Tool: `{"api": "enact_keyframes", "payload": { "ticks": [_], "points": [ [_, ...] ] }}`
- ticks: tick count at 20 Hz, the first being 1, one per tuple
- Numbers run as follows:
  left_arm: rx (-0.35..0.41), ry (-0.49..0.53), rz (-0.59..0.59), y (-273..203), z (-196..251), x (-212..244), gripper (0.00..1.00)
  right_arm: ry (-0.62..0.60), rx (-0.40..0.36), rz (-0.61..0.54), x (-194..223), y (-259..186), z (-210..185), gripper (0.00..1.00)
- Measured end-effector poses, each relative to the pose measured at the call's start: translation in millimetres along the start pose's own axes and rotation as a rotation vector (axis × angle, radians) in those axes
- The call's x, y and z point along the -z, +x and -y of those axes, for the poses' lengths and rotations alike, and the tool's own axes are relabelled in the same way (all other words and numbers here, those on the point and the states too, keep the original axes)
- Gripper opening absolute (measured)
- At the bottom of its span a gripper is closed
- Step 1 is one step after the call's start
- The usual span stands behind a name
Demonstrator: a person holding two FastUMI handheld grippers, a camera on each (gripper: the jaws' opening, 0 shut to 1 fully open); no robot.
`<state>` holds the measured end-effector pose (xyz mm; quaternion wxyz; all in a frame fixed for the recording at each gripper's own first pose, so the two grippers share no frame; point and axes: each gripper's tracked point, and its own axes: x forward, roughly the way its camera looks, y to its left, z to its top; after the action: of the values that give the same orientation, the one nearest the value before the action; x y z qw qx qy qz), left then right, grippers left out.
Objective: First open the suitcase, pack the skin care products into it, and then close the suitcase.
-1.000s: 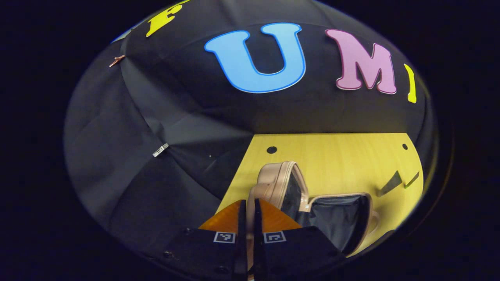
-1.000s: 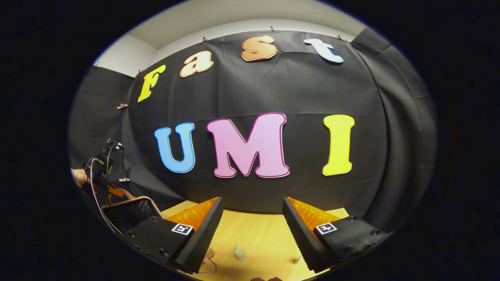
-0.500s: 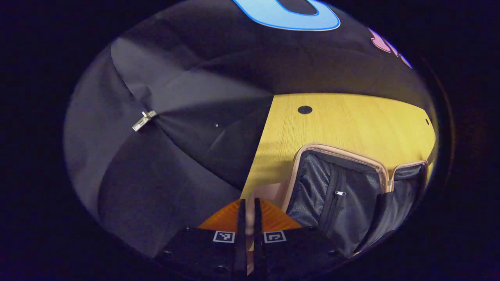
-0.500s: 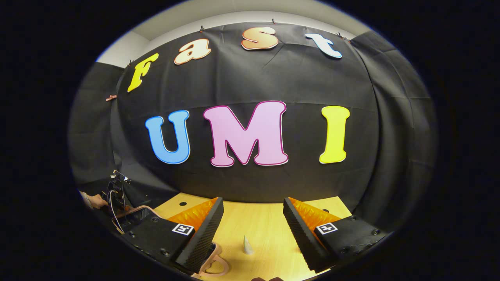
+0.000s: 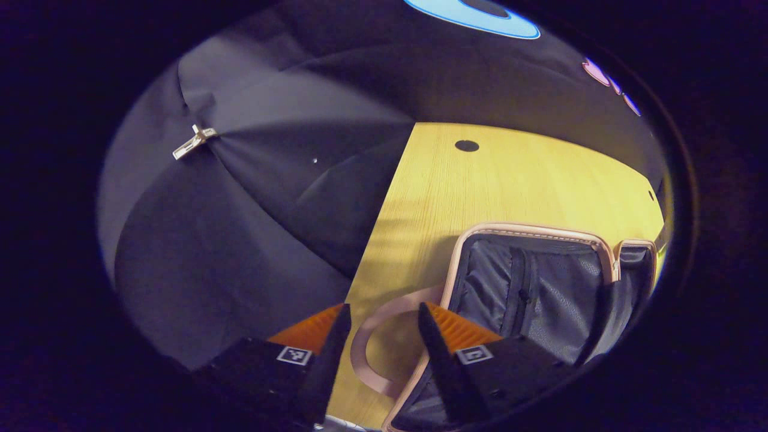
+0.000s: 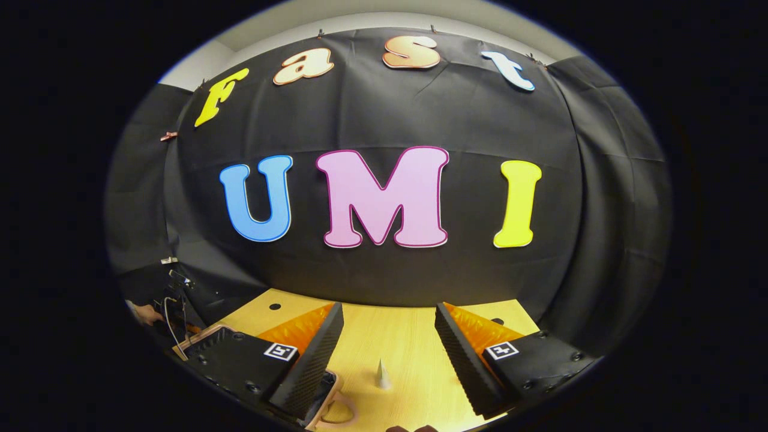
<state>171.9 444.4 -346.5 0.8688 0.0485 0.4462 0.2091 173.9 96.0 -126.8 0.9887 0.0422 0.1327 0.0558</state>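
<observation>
- Left gripper view: the left hand-held gripper (image 5: pixel 379 336) sits at 6 o'clock with its fingers spread apart, pinching nothing; the pink loop handle (image 5: pixel 367 342) of the suitcase lies on the worktop in the gap between them
- Just past the fingers, toward 4 o'clock, the suitcase (image 5: pixel 540 282) lies open on the yellow wooden worktop (image 5: pixel 480 186); its pink rim frames a dark lining with a zipped pocket
- Farther off at 12 o'clock a small dark round hole (image 5: pixel 467 145) marks the worktop; at 10 o'clock a metal clip (image 5: pixel 193 141) pins the black cloth
- Right gripper view: the right hand-held gripper (image 6: pixel 389 342) at 6 o'clock is spread wide and holds nothing; between its fingers a small pale cone-shaped item (image 6: pixel 381 374) stands on the worktop, touching neither
- At 7 o'clock, partly behind the near finger, a corner of the suitcase with its handle shows; beyond it at 8 o'clock a person's hand (image 6: pixel 144 313) holds the other gripper
</observation>
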Motion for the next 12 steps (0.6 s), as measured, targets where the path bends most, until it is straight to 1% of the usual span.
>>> {"api": "enact_keyframes", "payload": {
  "ticks": [1, 2, 3, 4, 5, 6, 7, 8, 10, 11, 12],
  "points": [
    [0.002, 0.011, 0.045, -5.0, 3.0, -11.1, 0.82, -0.007, 0.001, 0.005, -1.1, 1.5, 1.6, 0.97],
    [0.006, 0.017, 0.097, -13.2, 7.6, -24.7, 0.86, -0.011, 0.001, 0.01, -1.9, 2.0, 3.7, 0.97],
    [0.018, 0.023, 0.151, -24.4, 16.1, -39.7, 0.86, -0.013, 0.005, 0.017, -3.8, 2.2, 6.8, 0.97],
    [0.033, 0.033, 0.202, -37.4, 26.4, -56.0, 0.89, -0.014, 0.008, 0.023, -6.7, 3.5, 11.5, 0.97],
    [0.039, 0.051, 0.253, -53.4, 33.4, -71.2, 0.9, -0.013, 0.01, 0.028, -8.1, 4.3, 15.1, 0.97],
    [0.05, 0.074, 0.31, -74.8, 45.2, -89.9, 0.95, -0.014, 0.013, 0.029, -9.7, 5.8, 20.7, 0.97],
    [0.073, 0.097, 0.367, -97.7, 61.4, -110.7, 0.97, -0.016, 0.014, 0.032, -10.0, 6.6, 24.9, 0.97],
    [0.1, 0.114, 0.427, -125.5, 80.4, -129.4, 0.97, -0.016, 0.015, 0.034, -11.4, 7.1, 29.5, 0.97],
    [0.178, 0.141, 0.525, -172.2, 127.5, -160.8, 0.97, -0.011, 0.011, 0.044, -15.0, 4.7, 37.0, 0.97],
    [0.228, 0.141, 0.571, -194.5, 153.3, -173.9, 0.97, -0.011, 0.009, 0.051, -16.1, 2.9, 41.1, 0.97],
    [0.293, 0.142, 0.6, -218.8, 180.6, -179.1, 0.97, -0.014, 0.009, 0.057, -18.4, 0.0, 45.4, 0.97]
  ]
}}
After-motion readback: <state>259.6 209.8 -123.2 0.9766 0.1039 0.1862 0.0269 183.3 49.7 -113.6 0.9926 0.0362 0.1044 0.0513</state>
